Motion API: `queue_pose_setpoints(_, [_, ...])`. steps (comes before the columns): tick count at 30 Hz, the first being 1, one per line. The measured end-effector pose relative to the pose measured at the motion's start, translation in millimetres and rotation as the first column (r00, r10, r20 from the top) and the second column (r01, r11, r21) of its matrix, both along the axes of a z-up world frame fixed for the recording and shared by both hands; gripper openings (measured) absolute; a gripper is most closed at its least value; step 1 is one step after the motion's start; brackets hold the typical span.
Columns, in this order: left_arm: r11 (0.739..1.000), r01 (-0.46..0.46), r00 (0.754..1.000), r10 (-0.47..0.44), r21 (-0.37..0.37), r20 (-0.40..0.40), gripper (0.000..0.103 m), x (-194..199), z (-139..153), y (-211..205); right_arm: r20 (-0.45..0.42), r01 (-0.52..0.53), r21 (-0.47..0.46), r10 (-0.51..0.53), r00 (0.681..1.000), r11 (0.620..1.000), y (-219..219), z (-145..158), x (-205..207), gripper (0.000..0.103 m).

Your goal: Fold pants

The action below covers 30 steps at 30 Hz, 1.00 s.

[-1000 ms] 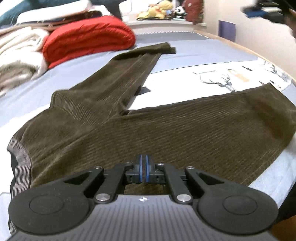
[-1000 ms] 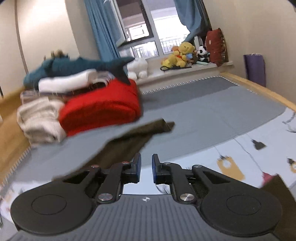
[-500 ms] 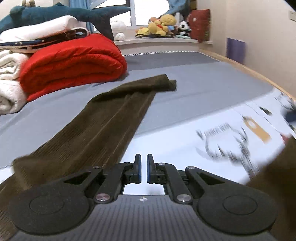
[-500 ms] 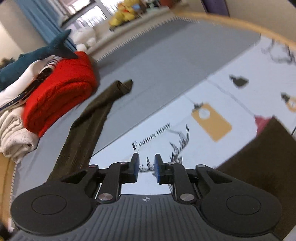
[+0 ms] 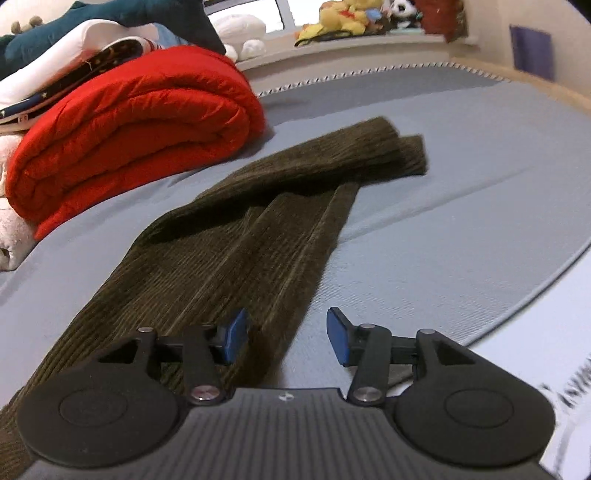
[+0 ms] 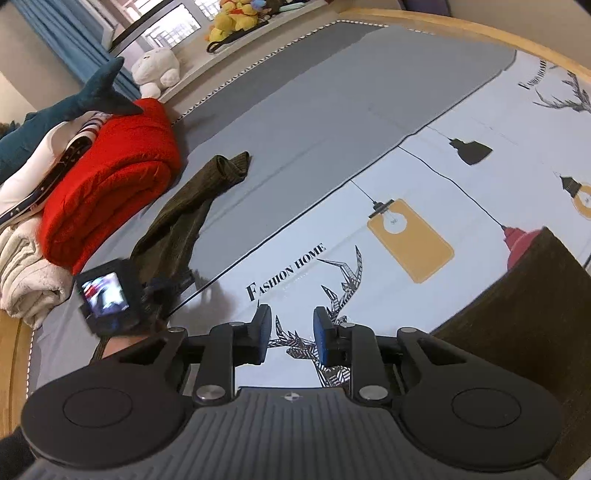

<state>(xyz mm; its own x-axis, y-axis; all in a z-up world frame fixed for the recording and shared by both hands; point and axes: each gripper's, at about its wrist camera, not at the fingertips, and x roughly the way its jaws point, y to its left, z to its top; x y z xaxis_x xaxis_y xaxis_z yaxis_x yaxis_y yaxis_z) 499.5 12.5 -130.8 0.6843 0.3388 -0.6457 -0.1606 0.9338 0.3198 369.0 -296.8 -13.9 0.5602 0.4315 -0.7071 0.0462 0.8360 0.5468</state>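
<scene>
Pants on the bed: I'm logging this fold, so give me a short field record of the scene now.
garment: brown corduroy pants, legs spread apart on the bed
far leg: cuff end bunched beside the red quilt
near leg: corner at the right wrist view's edge
left gripper: open, jaws just opening, above the far leg's edge
right gripper: open, nothing between fingers, above the printed sheet

a rolled red quilt point(image 5: 136, 136) lies on the grey bedsheet point(image 5: 461, 192), with white blankets point(image 6: 26, 273) beside it. a blue shark plush point(image 6: 66, 107) tops the pile, and yellow stuffed toys point(image 6: 232, 20) sit on the windowsill.
</scene>
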Motion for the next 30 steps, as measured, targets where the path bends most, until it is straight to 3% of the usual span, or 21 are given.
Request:
queue_pose_setpoints(2, [0.999, -0.01, 1.0, 0.01, 0.043, -0.005, 0.043, 9.5, -4.3, 1.5, 0.0, -0.002, -0.004, 0.002, 1.0, 1.0, -1.6, -1.5, 2.5, 0.026])
queue_pose_setpoints(3, [0.999, -0.009, 1.0, 0.01, 0.051, -0.017, 0.018, 12.7, -5.6, 3.1, -0.003, 0.004, -0.008, -0.004, 1.0, 1.0, -2.9, -2.7, 3.9, 0.026])
queue_pose_setpoints(4, [0.999, 0.003, 0.999, -0.001, 0.035, -0.036, 0.01, 14.4, -5.6, 5.5, -0.009, 0.009, -0.01, -0.009, 1.0, 1.0, -4.2, -4.0, 5.0, 0.026])
queue_pose_setpoints(8, [0.996, 0.089, 0.996, -0.089, 0.014, 0.005, 0.007, -9.2, 14.8, -3.2, -0.008, 0.032, -0.009, -0.032, 0.999, 0.999, -9.8, -2.8, 6.5, 0.026])
queue_pose_setpoints(13, [0.963, 0.259, 0.966, -0.255, -0.081, 0.051, 0.007, -94.6, 45.9, -23.8, 0.01, 0.048, -0.012, -0.048, 0.999, 0.999, -14.4, 2.2, 3.2, 0.026])
queue_pose_setpoints(16, [0.911, 0.396, 0.918, -0.397, -0.115, 0.012, 0.007, -164.1, 49.2, -37.1, 0.01, 0.066, -0.011, -0.066, 0.998, 0.998, -18.4, 3.1, -1.0, 0.026])
queue_pose_setpoints(18, [0.868, 0.478, 0.872, -0.487, -0.132, -0.045, 0.007, -207.1, 42.6, -42.2, 0.007, 0.086, -0.006, -0.086, 0.996, 0.996, -22.2, 3.4, -5.2, 0.026])
queue_pose_setpoints(20, [0.841, 0.529, 0.833, -0.541, -0.118, -0.119, 0.009, -233.3, 34.2, -46.0, 0.006, 0.108, -0.002, -0.108, 0.994, 0.994, -27.8, 4.0, -8.8, 0.026])
queue_pose_setpoints(22, [0.825, 0.553, 0.811, -0.566, -0.121, -0.15, 0.016, -245.8, 36.1, -49.1, 0.005, 0.145, 0.004, -0.145, 0.989, 0.989, -36.0, 4.8, -12.5, 0.026])
queue_pose_setpoints(23, [0.817, 0.559, 0.809, -0.575, -0.138, -0.124, 0.018, -248.2, 44.6, -50.7, 0.003, 0.169, 0.009, -0.169, 0.986, 0.986, -40.7, 5.5, -14.4, 0.026])
queue_pose_setpoints(25, [0.814, 0.556, 0.82, -0.57, -0.165, -0.05, 0.034, -243.3, 64.5, -57.3, 0.0, 0.234, 0.021, -0.234, 0.972, 0.972, -52.3, 6.3, -18.7, 0.026])
queue_pose_setpoints(30, [0.829, 0.507, 0.859, -0.507, -0.237, 0.064, 0.041, -198.1, 89.3, -98.1, -0.011, 0.367, 0.031, -0.367, 0.93, 0.93, -79.3, 4.9, -24.1, 0.026])
